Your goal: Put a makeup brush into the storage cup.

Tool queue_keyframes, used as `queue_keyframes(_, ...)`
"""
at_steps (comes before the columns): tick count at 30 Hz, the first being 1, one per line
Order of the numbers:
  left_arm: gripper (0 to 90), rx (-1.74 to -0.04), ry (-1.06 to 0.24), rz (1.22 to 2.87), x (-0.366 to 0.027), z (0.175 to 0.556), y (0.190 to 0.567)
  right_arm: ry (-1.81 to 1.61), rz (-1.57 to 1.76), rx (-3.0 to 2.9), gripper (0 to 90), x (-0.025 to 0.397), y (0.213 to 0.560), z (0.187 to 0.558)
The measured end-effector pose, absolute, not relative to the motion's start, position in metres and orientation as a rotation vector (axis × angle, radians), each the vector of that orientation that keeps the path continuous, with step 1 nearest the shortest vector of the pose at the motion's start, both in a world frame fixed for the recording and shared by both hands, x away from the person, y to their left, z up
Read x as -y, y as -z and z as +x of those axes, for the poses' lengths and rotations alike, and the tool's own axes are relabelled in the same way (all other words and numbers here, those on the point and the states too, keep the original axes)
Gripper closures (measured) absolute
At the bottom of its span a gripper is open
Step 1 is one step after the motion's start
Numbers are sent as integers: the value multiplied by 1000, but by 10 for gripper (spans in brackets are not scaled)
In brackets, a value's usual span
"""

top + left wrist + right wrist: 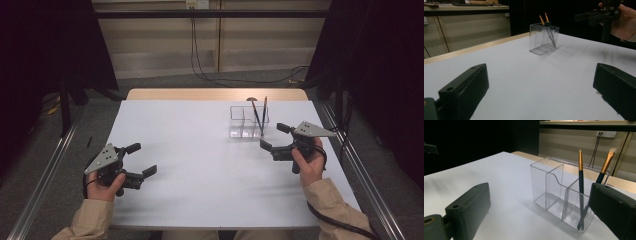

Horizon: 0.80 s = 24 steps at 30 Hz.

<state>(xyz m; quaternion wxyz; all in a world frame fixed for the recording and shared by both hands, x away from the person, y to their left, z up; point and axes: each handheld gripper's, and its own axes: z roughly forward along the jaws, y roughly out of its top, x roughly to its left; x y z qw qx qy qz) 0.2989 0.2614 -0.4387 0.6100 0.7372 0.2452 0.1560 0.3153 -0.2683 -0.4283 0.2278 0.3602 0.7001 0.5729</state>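
A clear plastic organizer (248, 121) with three compartments stands on the white table (200, 165), toward the far edge and right of the middle. Two makeup brushes (260, 116) with dark handles and gold ferrules lean in its right-hand compartment, their tips rising above the rim.

The right gripper (274, 137) is held just in front of the organizer and slightly to its right, near but not touching it. Its jaws are spread wide and hold nothing. In the right gripper view the organizer (560, 195) sits between the two jaws and a little beyond them, with the brushes (581, 182) close to the right-hand jaw.

The left gripper (142, 160) hovers low near the table's left edge, well apart from the organizer, its jaws also spread wide and holding nothing. In the left gripper view the organizer (544, 38) stands far ahead, with bare tabletop between.

The near half of the table and its whole left side lie open. The organizer stands close to the far edge, where a wooden strip (215, 94) shows.
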Motion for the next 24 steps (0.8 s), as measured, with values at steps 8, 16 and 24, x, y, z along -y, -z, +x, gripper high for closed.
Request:
queue_keyframes(8, 1, -566, -365, 1701, -262, 299, 438, -1579, 990, -1936, 36, 271, 428, 306)
queue_keyframes(16, 1, -561, -360, 1707, -261, 299, 439, -1579, 990, -1936, 36, 276, 428, 298)
queue_keyframes(24, 1, -559, -363, 1709, -261, 299, 438, -1576, 992, -1942, 36, 280, 431, 290)
